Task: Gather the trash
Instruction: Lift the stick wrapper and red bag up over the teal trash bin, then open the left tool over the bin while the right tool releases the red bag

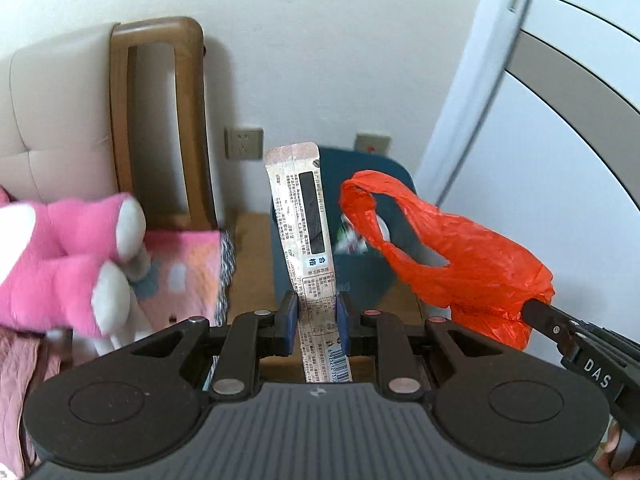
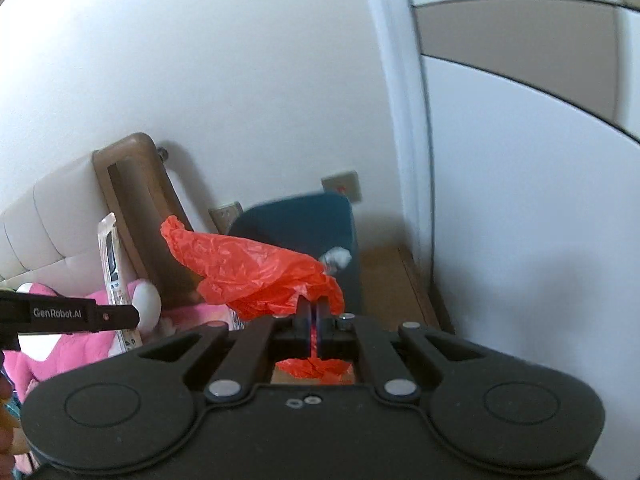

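A long flat printed wrapper point(image 1: 305, 232) stands upright in my left gripper point(image 1: 318, 312), whose blue pads are shut on its lower part. My right gripper point(image 2: 315, 312) is shut on a crumpled orange plastic bag point(image 2: 256, 272). In the left wrist view that bag point(image 1: 456, 248) hangs to the right, with the right gripper's finger point(image 1: 552, 324) coming in from the lower right. A dark teal bin point(image 1: 360, 264) stands on the floor beyond both grippers, with some pale trash inside. In the right wrist view the bin point(image 2: 296, 224) sits behind the bag, and the wrapper point(image 2: 114, 264) shows at left.
A pink plush toy point(image 1: 68, 264) lies on a bed with a pink patterned blanket point(image 1: 188, 276) at left. A cream padded headboard point(image 1: 52, 120) with a wooden frame point(image 1: 156, 120) stands behind. White wall with sockets point(image 1: 243, 143), a white wardrobe door point(image 1: 560, 160) at right, wooden floor point(image 2: 384, 284).
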A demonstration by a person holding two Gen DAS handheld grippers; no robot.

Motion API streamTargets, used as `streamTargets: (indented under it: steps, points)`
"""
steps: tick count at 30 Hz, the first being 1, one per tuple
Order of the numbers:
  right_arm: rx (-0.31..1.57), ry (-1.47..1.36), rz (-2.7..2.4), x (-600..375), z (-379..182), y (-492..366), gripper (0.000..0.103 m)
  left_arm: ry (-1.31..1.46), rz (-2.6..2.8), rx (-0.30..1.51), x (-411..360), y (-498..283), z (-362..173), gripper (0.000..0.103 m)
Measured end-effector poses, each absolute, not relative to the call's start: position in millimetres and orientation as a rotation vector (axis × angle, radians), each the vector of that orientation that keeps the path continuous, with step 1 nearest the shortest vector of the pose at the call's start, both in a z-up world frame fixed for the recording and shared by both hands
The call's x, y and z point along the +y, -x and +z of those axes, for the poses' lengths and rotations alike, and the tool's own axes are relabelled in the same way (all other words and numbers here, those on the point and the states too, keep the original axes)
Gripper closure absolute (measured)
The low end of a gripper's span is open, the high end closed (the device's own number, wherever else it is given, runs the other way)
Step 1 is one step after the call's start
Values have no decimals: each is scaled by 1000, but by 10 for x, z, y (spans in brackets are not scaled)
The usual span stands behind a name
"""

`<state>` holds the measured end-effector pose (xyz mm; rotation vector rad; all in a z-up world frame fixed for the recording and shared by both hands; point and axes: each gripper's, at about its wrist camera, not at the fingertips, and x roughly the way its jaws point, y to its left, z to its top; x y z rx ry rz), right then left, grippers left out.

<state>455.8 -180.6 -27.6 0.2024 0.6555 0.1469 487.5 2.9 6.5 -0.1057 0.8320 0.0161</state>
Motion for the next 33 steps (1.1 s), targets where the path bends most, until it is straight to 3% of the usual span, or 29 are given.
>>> streamTargets:
  steps: [15,33]
  points:
    - [669,22,212,-1565,-379,-6496,102,148,116,898,-153,-6745,-68,83]
    - [925,236,353,-1389,-1230,-7146,102,161,157,1200,-290,-7561,-1386,83]
